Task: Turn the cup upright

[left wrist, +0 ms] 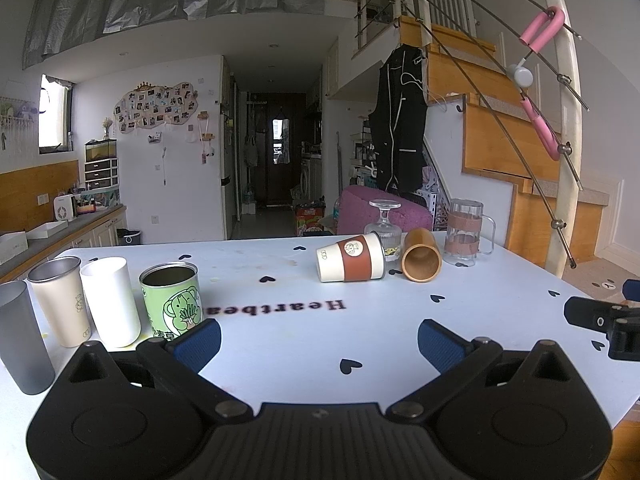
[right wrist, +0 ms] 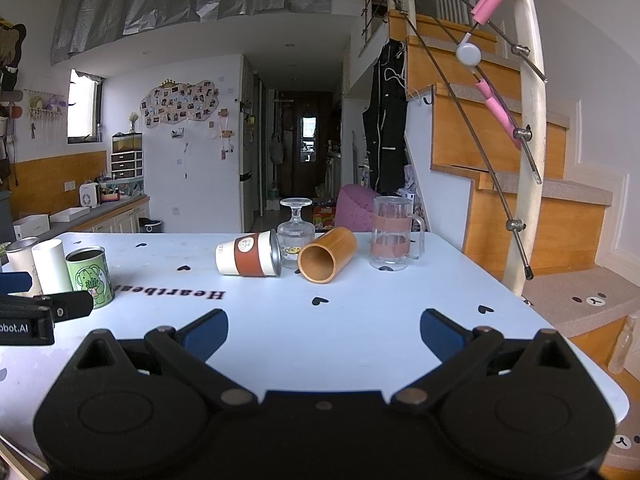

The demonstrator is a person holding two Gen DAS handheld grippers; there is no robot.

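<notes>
A white cup with a brown sleeve (left wrist: pixel 352 258) (right wrist: pixel 249 255) lies on its side on the far part of the pale blue table (left wrist: pixel 300 320) (right wrist: pixel 360 304). A bamboo cup (left wrist: pixel 421 254) (right wrist: pixel 326 254) lies on its side next to it, mouth toward me. A stemmed glass (left wrist: pixel 384 222) (right wrist: pixel 296 226) stands upside down behind them. A glass mug with a handle (left wrist: pixel 466 232) (right wrist: pixel 394 234) stands upside down at the right. My left gripper (left wrist: pixel 318 342) and right gripper (right wrist: pixel 324 332) are open and empty, over the near table, well short of the cups.
Several upright cups stand at the left: grey (left wrist: pixel 22 340), steel (left wrist: pixel 60 300) (right wrist: pixel 22 256), white (left wrist: pixel 110 298) (right wrist: pixel 52 266) and a green printed tin (left wrist: pixel 172 300) (right wrist: pixel 90 276). A staircase with a railing (right wrist: pixel 528 120) rises to the right. The table's right edge is near.
</notes>
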